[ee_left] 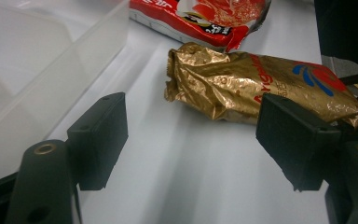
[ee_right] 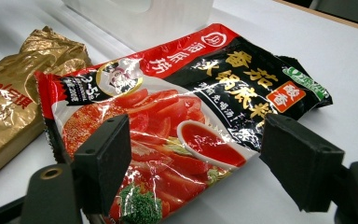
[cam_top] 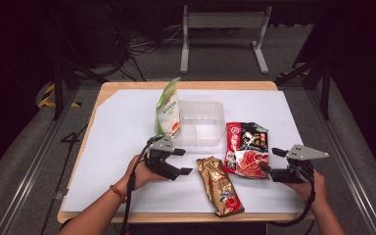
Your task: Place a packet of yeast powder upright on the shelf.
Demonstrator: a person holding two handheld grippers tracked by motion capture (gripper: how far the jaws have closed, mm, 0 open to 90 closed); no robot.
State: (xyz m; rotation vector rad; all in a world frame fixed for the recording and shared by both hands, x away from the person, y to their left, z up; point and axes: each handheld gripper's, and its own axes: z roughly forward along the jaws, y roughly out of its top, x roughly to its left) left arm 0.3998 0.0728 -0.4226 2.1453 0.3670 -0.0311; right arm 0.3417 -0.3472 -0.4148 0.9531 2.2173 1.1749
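Left gripper point(cam_top: 183, 161): jaws stood wide apart w/ nothing between them, aimed across the white sheet at the crumpled gold foil snack pouch point(ee_left: 261, 88). Prob. lined up for a pinch on the pouch's near end.
Right gripper point(cam_top: 269, 160): jaws spread wide too, empty, low over the table and pointed at the glossy red-and-black sauce packet w/ tomato picture point(ee_right: 182, 116). Packet's lower edge sat just ahead of the pads, not pressed.
Gold pouch: lay flat on the sheet near the table's front edge, betw. the two hands point(cam_top: 219, 185); its top corner was close to the red packet, contact hard to tell.
Red packet: flat, face up, right of centre point(cam_top: 246, 149), just in front of the tray's right corner.
Clear plastic tray w/ two compartments point(cam_top: 210, 108): centre of the table, empty as far as seen. Likely the drop spot, hence packets laid out around it.
Green-and-white stand-up bag point(cam_top: 168, 110): upright, leaning against the tray's left wall, which seemed to prop it.
White paper sheet point(cam_top: 122, 127): covered most of the wooden tabletop.
Step, my guess: both hands at approach, no grip yet.
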